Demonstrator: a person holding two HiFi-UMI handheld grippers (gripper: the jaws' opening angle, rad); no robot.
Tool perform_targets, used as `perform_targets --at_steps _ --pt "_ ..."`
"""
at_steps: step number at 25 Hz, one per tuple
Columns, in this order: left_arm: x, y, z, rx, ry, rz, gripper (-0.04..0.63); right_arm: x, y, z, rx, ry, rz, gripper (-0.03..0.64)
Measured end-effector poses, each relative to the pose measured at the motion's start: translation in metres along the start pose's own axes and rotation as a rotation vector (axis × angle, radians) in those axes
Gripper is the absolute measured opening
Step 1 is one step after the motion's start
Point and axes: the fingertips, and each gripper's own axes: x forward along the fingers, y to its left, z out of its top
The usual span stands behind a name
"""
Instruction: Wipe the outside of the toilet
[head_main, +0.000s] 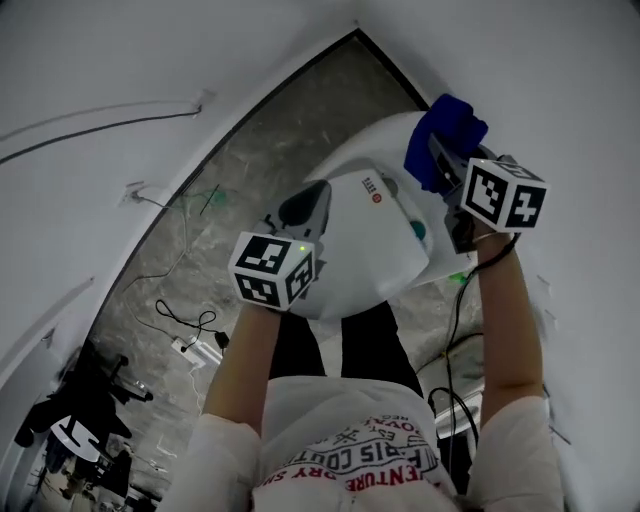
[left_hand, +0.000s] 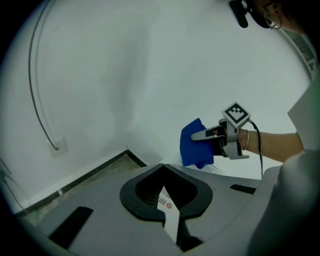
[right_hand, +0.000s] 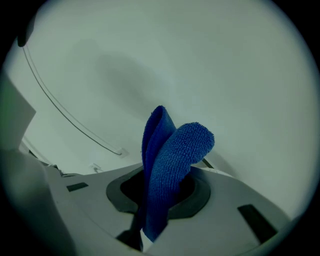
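Observation:
The white toilet (head_main: 370, 240) stands below me against the wall, a small red logo on its lid. A folded blue cloth (head_main: 445, 140) sits at the toilet's far upper right, beside the wall. My right gripper (head_main: 440, 160) is shut on this cloth (right_hand: 167, 165), which stands up out of its jaws (right_hand: 155, 210). In the left gripper view, the right gripper (left_hand: 200, 135) holds the cloth (left_hand: 192, 147) just above the toilet's edge. My left gripper (head_main: 305, 210) hovers over the toilet's left side, its jaws (left_hand: 170, 210) closed to a thin slit with nothing between them.
White walls close in on both sides of the grey stone floor (head_main: 250, 170). Loose cables (head_main: 185, 325) and a white power strip (head_main: 200, 350) lie on the floor to the left. A cable (left_hand: 37, 100) runs down the wall to a socket (left_hand: 57, 146). Dark equipment (head_main: 80, 400) stands lower left.

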Motion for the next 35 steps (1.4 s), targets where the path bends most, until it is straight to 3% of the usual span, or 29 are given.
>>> perform_targets --at_steps 3,6,12,18,25,35 --pt "0.012 0.008 -0.004 -0.009 -0.021 0.067 0.008 0.021 -0.014 0.011 -0.109 0.092 0.025 0.072" --pt "0.022 0.021 0.002 -0.059 -0.065 0.129 0.008 0.045 -0.030 0.019 -0.239 0.201 -0.007 0.072" --pt "0.024 0.043 -0.018 -0.123 -0.084 0.194 0.008 0.094 -0.045 -0.007 -0.467 0.463 -0.049 0.072" --pt "0.030 0.065 -0.046 -0.233 -0.084 0.193 0.008 0.131 -0.043 -0.022 -0.531 0.633 -0.001 0.072" --pt "0.040 0.086 -0.065 -0.212 -0.056 0.211 0.008 0.159 -0.039 -0.038 -0.581 0.800 0.044 0.072" --pt "0.026 0.123 -0.110 -0.295 -0.039 0.259 0.008 0.208 -0.019 -0.072 -0.811 1.028 0.022 0.072"
